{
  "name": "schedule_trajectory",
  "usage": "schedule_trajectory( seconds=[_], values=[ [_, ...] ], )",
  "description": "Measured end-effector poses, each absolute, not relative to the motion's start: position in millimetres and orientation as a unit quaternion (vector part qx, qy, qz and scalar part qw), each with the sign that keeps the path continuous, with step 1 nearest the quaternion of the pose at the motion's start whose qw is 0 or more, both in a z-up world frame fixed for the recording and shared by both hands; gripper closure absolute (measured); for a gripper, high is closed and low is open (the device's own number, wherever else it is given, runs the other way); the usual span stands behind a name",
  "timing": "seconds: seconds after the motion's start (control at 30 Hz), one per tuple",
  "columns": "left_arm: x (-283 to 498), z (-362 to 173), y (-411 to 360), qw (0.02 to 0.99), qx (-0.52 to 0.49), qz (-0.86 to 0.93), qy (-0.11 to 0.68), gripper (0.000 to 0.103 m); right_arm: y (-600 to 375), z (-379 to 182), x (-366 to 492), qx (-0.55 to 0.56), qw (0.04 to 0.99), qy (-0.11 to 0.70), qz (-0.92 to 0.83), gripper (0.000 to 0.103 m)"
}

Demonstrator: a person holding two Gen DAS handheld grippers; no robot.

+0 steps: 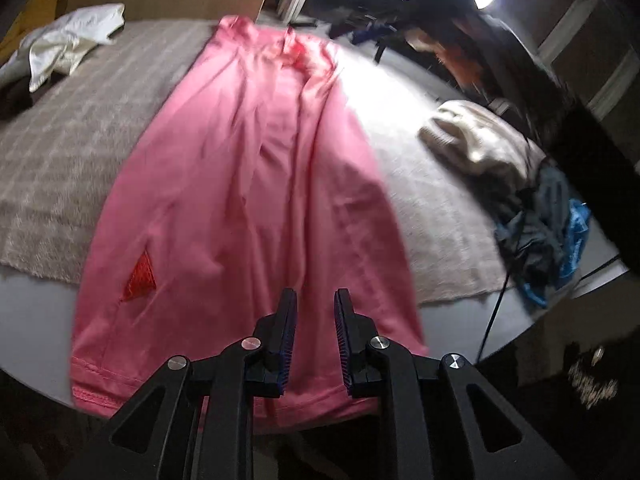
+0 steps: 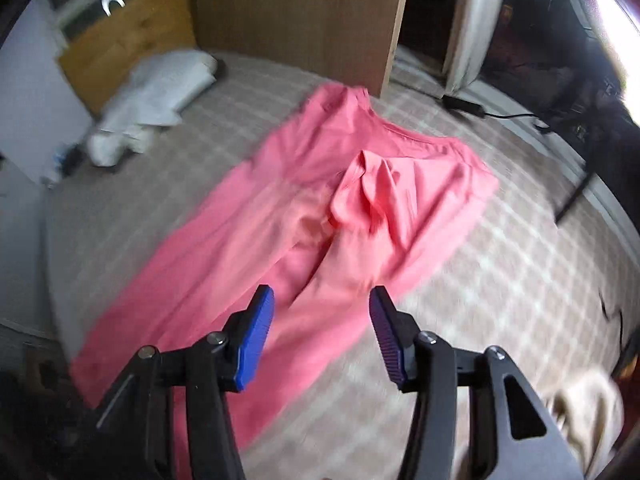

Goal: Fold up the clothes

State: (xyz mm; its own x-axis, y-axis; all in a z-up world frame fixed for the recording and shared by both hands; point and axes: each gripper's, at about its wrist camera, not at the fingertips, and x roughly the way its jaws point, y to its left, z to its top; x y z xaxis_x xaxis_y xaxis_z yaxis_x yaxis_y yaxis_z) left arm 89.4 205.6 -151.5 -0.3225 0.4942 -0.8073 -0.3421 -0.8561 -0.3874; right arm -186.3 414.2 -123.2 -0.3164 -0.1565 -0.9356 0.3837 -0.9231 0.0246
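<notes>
A pink shirt (image 1: 256, 184) lies lengthwise on the bed, its sides folded in toward the middle and its hem hanging a little over the near edge. A red triangle mark (image 1: 140, 278) shows near the hem. My left gripper (image 1: 316, 300) hovers over the hem end, its jaws a narrow gap apart with no cloth pinched between them. In the right wrist view the same pink shirt (image 2: 304, 208) runs diagonally, with a bunched fold near its collar end. My right gripper (image 2: 322, 300) stands open above the shirt's lower half, holding nothing.
A checked beige blanket (image 1: 72, 160) covers the bed. White clothes (image 1: 68, 40) lie at the far left corner, and a beige garment (image 1: 472, 140) and a dark and blue heap (image 1: 544, 236) at the right. A wooden headboard (image 2: 296, 12) and a black cable (image 2: 492, 114) are beyond.
</notes>
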Motion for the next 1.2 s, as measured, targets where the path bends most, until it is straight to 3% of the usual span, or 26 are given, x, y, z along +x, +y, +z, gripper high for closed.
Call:
schedule_trajectory(
  seconds=[0.17,0.2,0.23,0.27,0.4,0.43,0.73,0.9,1.03,1.2],
  values=[
    [95.1,-162.2,201.9,0.247,-0.544,0.799,-0.074,0.083,405.5,-166.1,-217.6,0.607,0.133,0.144,-0.770,0.054],
    [95.5,-163.8,201.1,0.247,-0.545,0.797,-0.075,0.083,406.5,-169.8,-216.3,0.611,0.136,0.144,-0.766,0.066],
    [96.0,-165.3,200.4,0.247,-0.547,0.796,-0.077,0.083,407.6,-173.4,-214.9,0.615,0.140,0.144,-0.762,0.095],
    [95.8,-165.7,199.8,0.248,-0.547,0.796,-0.079,0.084,407.7,-174.6,-213.6,0.616,0.142,0.146,-0.761,0.099],
    [93.6,-164.5,200.6,0.253,-0.544,0.794,-0.095,0.092,412.5,-157.9,-206.4,0.598,0.161,0.121,-0.776,0.100],
    [92.9,-164.2,201.2,0.255,-0.544,0.793,-0.099,0.103,415.4,-152.3,-205.9,0.594,0.163,0.108,-0.780,0.100],
    [93.5,-153.3,192.5,0.244,-0.534,0.802,-0.112,0.103,430.9,-120.6,-231.8,0.573,0.192,-0.043,-0.795,0.100],
    [88.7,-159.8,172.8,0.200,-0.555,0.796,-0.135,0.103,403.1,-148.1,-249.0,0.603,0.212,-0.022,-0.768,0.096],
    [91.3,-143.3,174.1,0.213,-0.549,0.798,-0.127,0.101,422.1,-117.1,-220.4,0.571,0.240,-0.027,-0.785,0.084],
    [83.5,-119.4,196.6,0.265,-0.538,0.792,-0.111,0.097,481.0,-72.3,-181.0,0.528,0.222,-0.051,-0.818,0.084]
  ],
)
